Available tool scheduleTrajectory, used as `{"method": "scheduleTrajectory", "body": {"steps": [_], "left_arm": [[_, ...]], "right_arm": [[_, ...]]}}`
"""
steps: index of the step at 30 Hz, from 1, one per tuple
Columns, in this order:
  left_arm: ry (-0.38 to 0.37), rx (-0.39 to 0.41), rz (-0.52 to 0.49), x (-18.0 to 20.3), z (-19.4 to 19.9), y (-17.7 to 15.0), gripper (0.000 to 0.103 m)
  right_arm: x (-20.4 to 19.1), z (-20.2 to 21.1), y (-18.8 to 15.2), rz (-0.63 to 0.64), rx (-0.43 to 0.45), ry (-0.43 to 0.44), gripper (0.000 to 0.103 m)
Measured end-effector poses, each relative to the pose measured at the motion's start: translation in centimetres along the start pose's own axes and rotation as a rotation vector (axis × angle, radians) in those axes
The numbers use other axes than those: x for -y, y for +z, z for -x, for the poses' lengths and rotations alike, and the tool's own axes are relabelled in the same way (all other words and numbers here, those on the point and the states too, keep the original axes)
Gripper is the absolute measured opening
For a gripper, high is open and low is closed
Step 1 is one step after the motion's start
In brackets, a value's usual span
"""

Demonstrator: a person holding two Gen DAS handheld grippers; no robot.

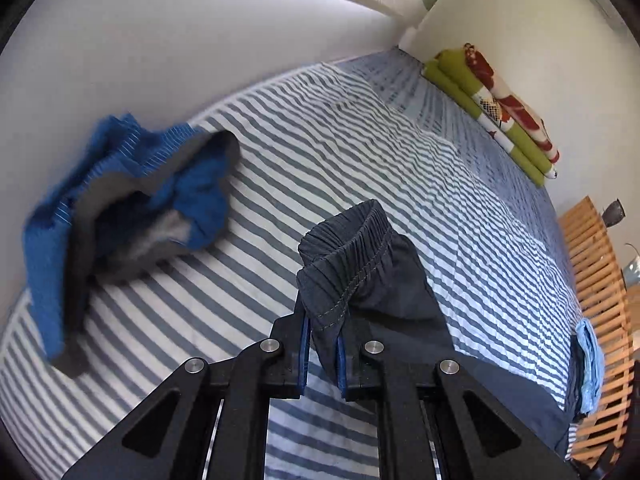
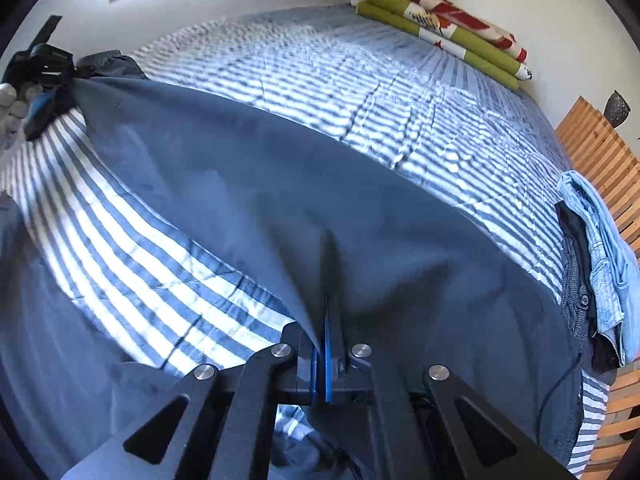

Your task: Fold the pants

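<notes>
The left gripper (image 1: 322, 344), a black two-finger tool with blue pads, is clamped on the gathered elastic waistband of a pair of dark navy fabric pants (image 1: 352, 264). The waistband stands bunched above the fingertips toward 12 o'clock, and the cloth trails away toward 4 o'clock across the bed's grey-and-white striped sheet (image 1: 320, 140).

In the right wrist view, the right gripper (image 2: 325, 336) is pinched shut on a fold of the same pants (image 2: 248, 184), the fabric rising in a ridge between the pads. From there the pants stretch taut toward 10 o'clock, where the left gripper (image 2: 60, 74) holds their far end, with the gloved fingers of a person's hand (image 2: 14, 106) just beside it at the frame edge. Below the stretched cloth, at 8 o'clock, the striped sheet (image 2: 140, 248) shows through.

A crumpled blue and grey garment (image 1: 120, 208) lies at 9 o'clock in the left view, blurred, well apart from the pants. A folded green blanket with red and white print (image 1: 500, 112) rests against the wall at 2 o'clock. A stack of folded clothes topped by a light blue denim piece (image 2: 600, 248) sits at the sheet's edge at 3 o'clock in the right view, beside a slatted wooden frame (image 2: 600, 148).
</notes>
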State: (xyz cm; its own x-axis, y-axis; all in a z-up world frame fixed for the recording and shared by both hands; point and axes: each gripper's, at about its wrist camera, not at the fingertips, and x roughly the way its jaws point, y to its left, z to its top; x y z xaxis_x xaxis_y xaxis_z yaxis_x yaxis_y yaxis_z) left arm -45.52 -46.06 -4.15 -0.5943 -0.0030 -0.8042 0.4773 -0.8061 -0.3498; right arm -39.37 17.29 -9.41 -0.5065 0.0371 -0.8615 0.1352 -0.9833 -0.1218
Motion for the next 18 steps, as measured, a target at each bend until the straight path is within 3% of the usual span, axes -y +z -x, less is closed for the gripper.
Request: {"method": "scheduleTrajectory", "body": {"steps": [2, 4, 5, 6, 7, 9, 13, 16, 18], "left_arm": [[0.032, -0.020, -0.007, -0.8, 0.6, -0.5, 0.013], [0.091, -0.085, -0.039, -1.9, -0.1, -1.7, 0.026], [0.116, -0.128, -0.044, -2.5, -0.6, -2.3, 0.045], [0.131, -0.157, -0.041, -3.3, -0.9, -2.9, 0.053], [0.151, -0.163, -0.033, -4.2, -0.7, -3.2, 0.053], [0.176, -0.147, -0.011, -5.3, -0.4, -3.4, 0.053], [0.108, -0.100, 0.020, -5.1, 0.0, -2.5, 0.059], [0.092, -0.081, -0.038, -2.7, -1.2, -1.6, 0.069], [0.074, -0.100, -0.060, -1.2, -3.0, -0.7, 0.077]], "right_arm": [[-0.2, 1.3, -0.5, 0.000, 0.011, 0.068, 0.002], [-1.3, 1.7, -1.3, 0.034, -0.014, 0.148, 0.003], [-2.0, 1.5, -1.8, 0.066, -0.046, 0.193, 0.005], [-2.9, 1.1, -2.5, 0.116, -0.090, 0.226, 0.008], [-3.6, 0.9, -3.0, 0.159, -0.123, 0.248, 0.017], [-3.7, 1.2, -3.6, 0.179, -0.122, 0.260, 0.023], [-0.6, 2.3, -1.8, 0.061, -0.072, 0.334, 0.029], [2.0, 1.7, 0.4, -0.033, -0.030, 0.251, 0.036], [3.7, 0.5, 1.5, -0.078, -0.035, 0.252, 0.036]]}}
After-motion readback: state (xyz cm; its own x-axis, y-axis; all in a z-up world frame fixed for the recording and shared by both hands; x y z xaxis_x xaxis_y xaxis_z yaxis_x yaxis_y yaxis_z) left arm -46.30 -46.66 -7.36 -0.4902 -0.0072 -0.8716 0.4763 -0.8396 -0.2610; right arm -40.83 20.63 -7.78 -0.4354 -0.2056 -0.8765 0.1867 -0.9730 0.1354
